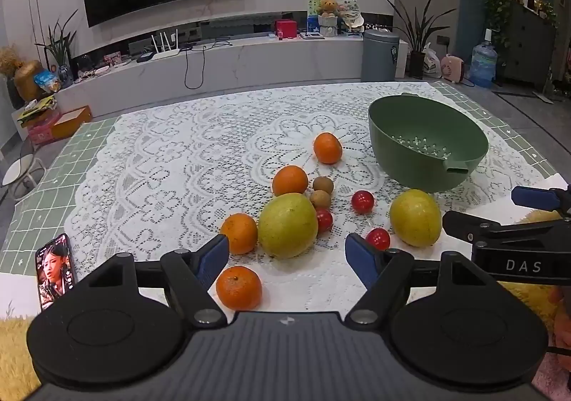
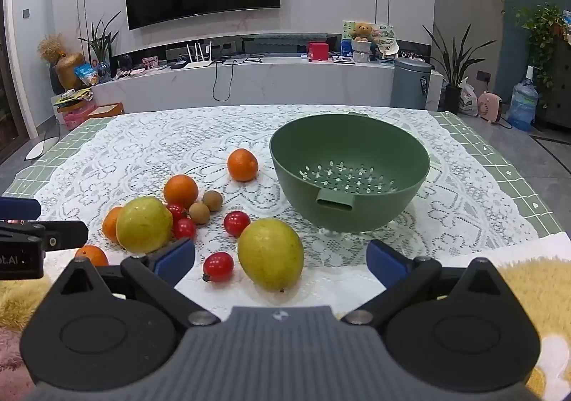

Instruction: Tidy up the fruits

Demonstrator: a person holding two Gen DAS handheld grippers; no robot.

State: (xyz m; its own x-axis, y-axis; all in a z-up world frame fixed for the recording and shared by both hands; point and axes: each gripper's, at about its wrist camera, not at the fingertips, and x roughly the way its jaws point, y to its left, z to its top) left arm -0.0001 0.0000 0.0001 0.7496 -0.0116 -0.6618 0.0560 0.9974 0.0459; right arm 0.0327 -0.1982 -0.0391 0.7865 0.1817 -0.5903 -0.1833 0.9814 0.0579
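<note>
Fruit lies loose on the lace tablecloth: two yellow-green mangoes, several oranges, red cherry tomatoes and two brown longans. An empty green colander bowl stands at the right. My left gripper is open, low over the near fruit, with a mango just ahead of its gap. My right gripper is open, with the other mango between its fingers at the near edge. Each gripper shows at the side of the other's view.
A phone with a lit screen lies at the table's left front edge. A yellow fluffy cloth lies at the near right. The green checked table ends at the far side, with a TV console and bin behind.
</note>
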